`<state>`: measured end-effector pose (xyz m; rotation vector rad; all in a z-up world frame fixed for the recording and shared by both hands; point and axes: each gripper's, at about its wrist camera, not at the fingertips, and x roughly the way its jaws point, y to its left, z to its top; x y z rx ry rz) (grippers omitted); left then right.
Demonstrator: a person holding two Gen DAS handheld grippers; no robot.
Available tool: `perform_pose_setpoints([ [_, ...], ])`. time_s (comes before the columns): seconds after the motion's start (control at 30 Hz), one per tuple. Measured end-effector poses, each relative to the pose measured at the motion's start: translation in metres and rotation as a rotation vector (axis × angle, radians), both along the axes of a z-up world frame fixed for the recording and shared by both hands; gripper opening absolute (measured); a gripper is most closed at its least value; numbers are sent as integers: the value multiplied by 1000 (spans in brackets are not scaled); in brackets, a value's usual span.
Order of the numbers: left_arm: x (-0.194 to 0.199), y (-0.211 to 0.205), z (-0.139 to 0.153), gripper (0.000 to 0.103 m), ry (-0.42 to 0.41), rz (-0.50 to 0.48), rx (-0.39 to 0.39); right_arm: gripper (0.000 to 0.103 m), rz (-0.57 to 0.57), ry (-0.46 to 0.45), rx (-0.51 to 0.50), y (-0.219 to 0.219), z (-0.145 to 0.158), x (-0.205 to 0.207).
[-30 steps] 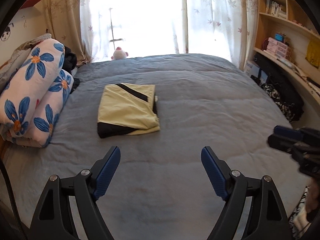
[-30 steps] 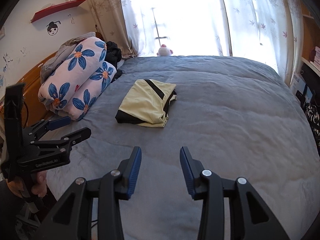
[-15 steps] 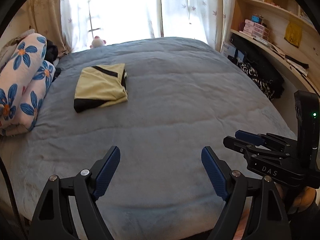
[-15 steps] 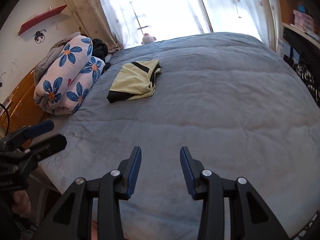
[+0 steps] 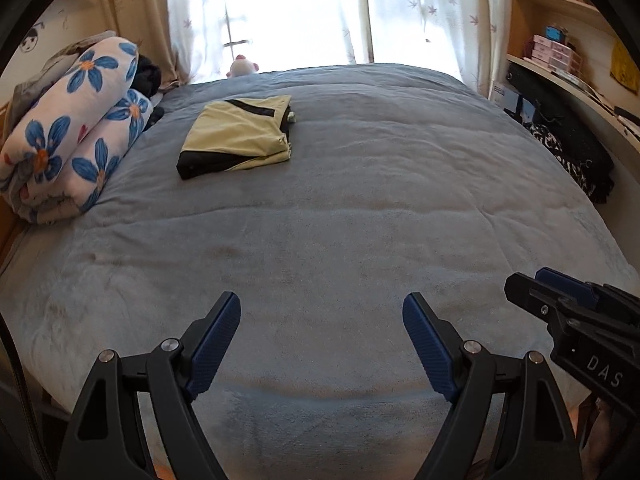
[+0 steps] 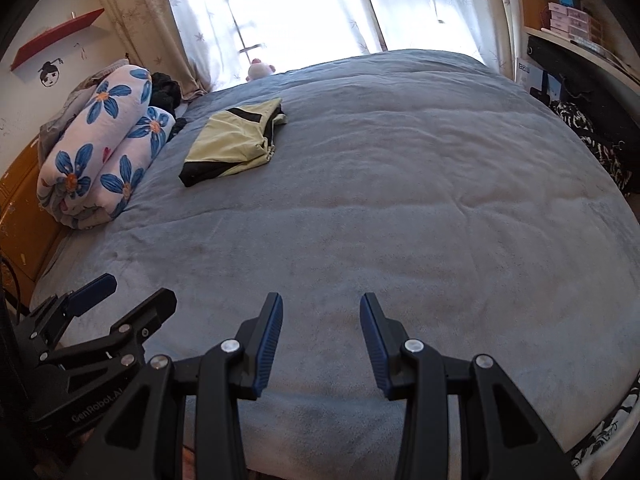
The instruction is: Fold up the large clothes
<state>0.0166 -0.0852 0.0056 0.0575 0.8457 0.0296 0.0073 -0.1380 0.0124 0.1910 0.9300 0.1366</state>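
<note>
Both hand-held grippers are seen lower and nearer the bed's near edge than a second ago; the folded garment [image 5: 239, 136] is now farther off in both views and is unchanged on the bed. Left hand-held gripper [image 5: 321, 334] is held with jaws spread wide, nothing between them, only grey-blue bedcover [image 5: 360, 220] below. Right hand-held gripper [image 6: 321, 338] is held with jaws partly spread, a clear gap seen, nothing pinched. Each gripper is visible at the edge of the other's view, right one at the left view's right side, left one at the right view's lower left. Garment, pale yellow with black bands, is laid flat and folded on the far left part of the bed, well apart from both grippers. Rolled floral quilt [image 5: 68, 132] is stacked to its left against the headboard side. Small plush toy [image 5: 242, 65] is seen at the far edge by the curtained window [image 5: 296, 12]. Shelves [image 5: 560, 60] are seen on the right.
</note>
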Motion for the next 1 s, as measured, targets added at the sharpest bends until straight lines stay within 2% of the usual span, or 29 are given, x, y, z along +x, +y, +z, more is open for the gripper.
perform_pose_setpoints([
  [0.43, 2, 5, -11, 82, 28, 48, -47, 42, 11, -7, -29, 8, -7, -6],
  [1.0, 3, 4, -16, 82, 41, 75, -44, 43, 17, -8, -30, 12, -9, -8],
])
